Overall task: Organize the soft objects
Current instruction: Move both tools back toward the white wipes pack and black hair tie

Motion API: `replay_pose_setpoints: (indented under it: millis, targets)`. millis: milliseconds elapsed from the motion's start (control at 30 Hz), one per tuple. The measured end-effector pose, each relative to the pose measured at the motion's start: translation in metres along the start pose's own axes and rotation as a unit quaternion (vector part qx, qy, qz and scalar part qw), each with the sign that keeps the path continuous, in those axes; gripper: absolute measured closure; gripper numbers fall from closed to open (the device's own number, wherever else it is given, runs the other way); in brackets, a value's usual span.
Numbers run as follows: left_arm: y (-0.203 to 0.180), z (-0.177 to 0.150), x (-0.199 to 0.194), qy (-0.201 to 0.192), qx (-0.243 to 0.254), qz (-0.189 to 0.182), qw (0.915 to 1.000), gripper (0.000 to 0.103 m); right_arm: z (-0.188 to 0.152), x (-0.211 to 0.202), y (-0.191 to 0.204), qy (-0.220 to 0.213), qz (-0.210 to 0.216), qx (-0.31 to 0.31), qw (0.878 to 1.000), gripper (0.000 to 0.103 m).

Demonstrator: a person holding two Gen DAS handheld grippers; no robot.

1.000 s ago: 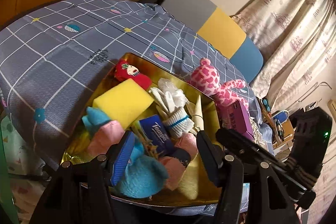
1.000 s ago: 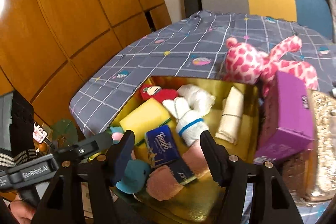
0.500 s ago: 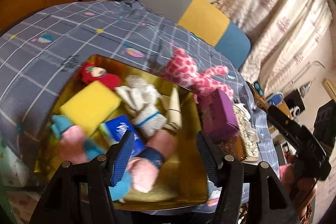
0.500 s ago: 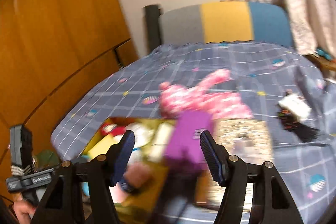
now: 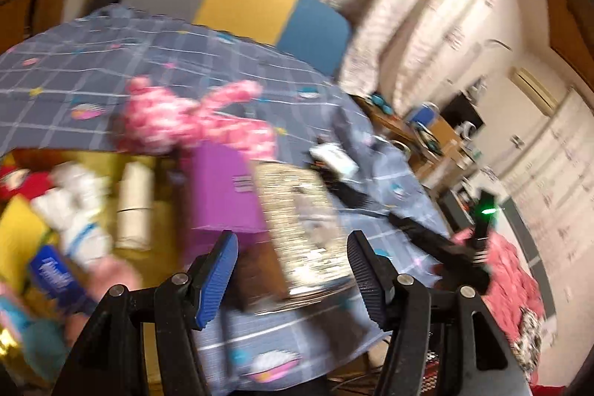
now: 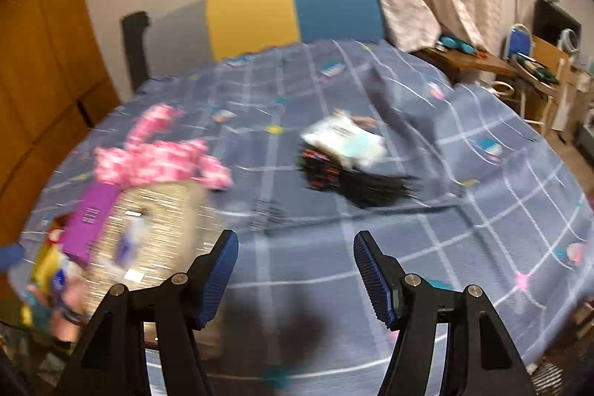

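Ahead, pink plush (image 6: 156,158) beside purple box (image 6: 91,218).

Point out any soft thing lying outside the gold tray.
Two stand out. The pink spotted plush toy sprawls on the grey checked bedcover behind the purple box, outside the gold tray. Farther right, a black tasselled item with a white packet on it lies alone. Blur hides detail.

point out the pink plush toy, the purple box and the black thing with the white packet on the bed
pink plush toy (image 6: 159,160): right wrist view, on its spotted body.
purple box (image 5: 222,188): left wrist view, on its top face.
black thing (image 6: 367,188): right wrist view, on its dark fringe beside the white packet (image 6: 345,140).
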State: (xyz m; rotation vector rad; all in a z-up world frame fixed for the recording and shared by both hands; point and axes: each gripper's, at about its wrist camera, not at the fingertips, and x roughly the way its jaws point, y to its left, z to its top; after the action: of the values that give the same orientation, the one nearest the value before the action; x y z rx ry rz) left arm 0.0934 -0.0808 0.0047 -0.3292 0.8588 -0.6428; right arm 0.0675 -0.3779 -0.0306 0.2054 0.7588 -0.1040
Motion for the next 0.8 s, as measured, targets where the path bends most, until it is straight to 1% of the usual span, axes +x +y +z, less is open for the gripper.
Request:
replay_pose_setpoints:
  millis: [100, 200, 300, 433, 500, 533, 567, 633, 700, 733, 800]
  targets:
    - [-0.032, 0.011, 0.020, 0.012, 0.011, -0.023, 0.9996, 0.041, -0.004, 0.014, -0.037, 0.014, -0.029, -0.001, 0.999, 0.037]
    - [-0.071, 0.024, 0.048, 0.027, 0.023, -0.046, 0.9983, 0.040, -0.005, 0.025, -0.074, 0.024, -0.053, -0.004, 0.998, 0.037]
    - [-0.103, 0.035, 0.076, 0.039, 0.025, -0.054, 0.9975, 0.040, -0.003, 0.031, -0.102, 0.024, -0.069, -0.007, 0.997, 0.037]
    - [-0.141, 0.052, 0.123, 0.056, 0.017, -0.053, 0.9969, 0.040, 0.005, 0.044, -0.137, 0.025, -0.090, -0.017, 0.995, 0.037]
    - [-0.152, 0.059, 0.147, 0.059, 0.005, -0.038, 0.9975, 0.039, 0.006, 0.050, -0.153, 0.023, -0.097, -0.016, 0.995, 0.037]
    - [-0.157, 0.063, 0.161, 0.060, 0.002, -0.035, 0.9976, 0.035, 0.006, 0.053, -0.158, 0.023, -0.098, -0.013, 0.995, 0.037]
    - [-0.159, 0.066, 0.175, 0.064, -0.003, -0.025, 0.9977, 0.035, 0.005, 0.054, -0.163, 0.022, -0.097, -0.008, 0.995, 0.036]
    - [-0.156, 0.071, 0.207, 0.071, -0.017, 0.000, 0.9973, 0.035, 0.003, 0.058, -0.175, 0.019, -0.088, 0.009, 0.996, 0.036]
    - [-0.151, 0.072, 0.233, 0.086, -0.034, 0.022, 0.9955, 0.035, 0.003, 0.061, -0.183, 0.034, -0.080, 0.024, 0.996, 0.036]
    - [-0.148, 0.072, 0.254, 0.099, -0.041, 0.033, 0.9937, 0.035, 0.005, 0.062, -0.184, 0.038, -0.080, 0.030, 0.996, 0.036]
    - [-0.141, 0.070, 0.279, 0.116, -0.054, 0.052, 0.9904, 0.035, 0.011, 0.058, -0.187, 0.032, -0.062, 0.045, 0.997, 0.036]
